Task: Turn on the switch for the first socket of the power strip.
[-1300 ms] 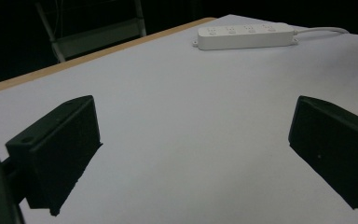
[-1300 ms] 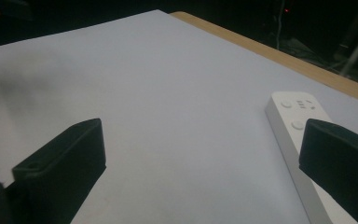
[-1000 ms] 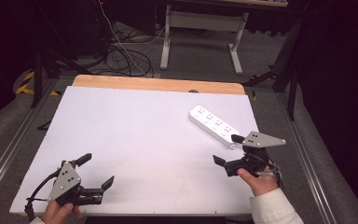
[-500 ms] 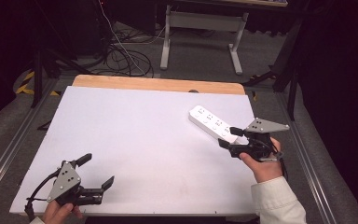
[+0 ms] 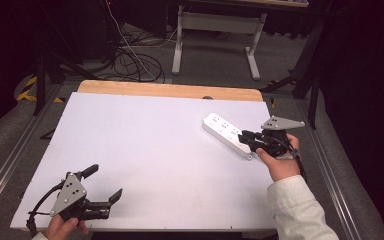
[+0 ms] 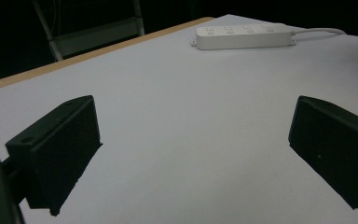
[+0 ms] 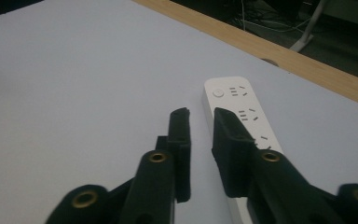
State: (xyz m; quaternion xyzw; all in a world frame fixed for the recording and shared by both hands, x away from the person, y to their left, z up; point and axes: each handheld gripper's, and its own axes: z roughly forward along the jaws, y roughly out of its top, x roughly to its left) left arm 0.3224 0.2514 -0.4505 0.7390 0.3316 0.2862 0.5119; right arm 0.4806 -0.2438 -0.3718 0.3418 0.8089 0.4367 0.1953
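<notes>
The right hand-held gripper (image 5: pixel 247 139) has moved onto the power strip (image 5: pixel 226 132), jaws narrowed.

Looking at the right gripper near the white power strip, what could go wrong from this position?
1. The right gripper has its jaws nearly together above the power strip, not around it; closing now may catch nothing or only pinch one edge.
2. The strip lies near the table's right edge, so a nudge could push it toward that edge.
3. The left gripper, open at the near left corner, is too far away to steady it.
</notes>
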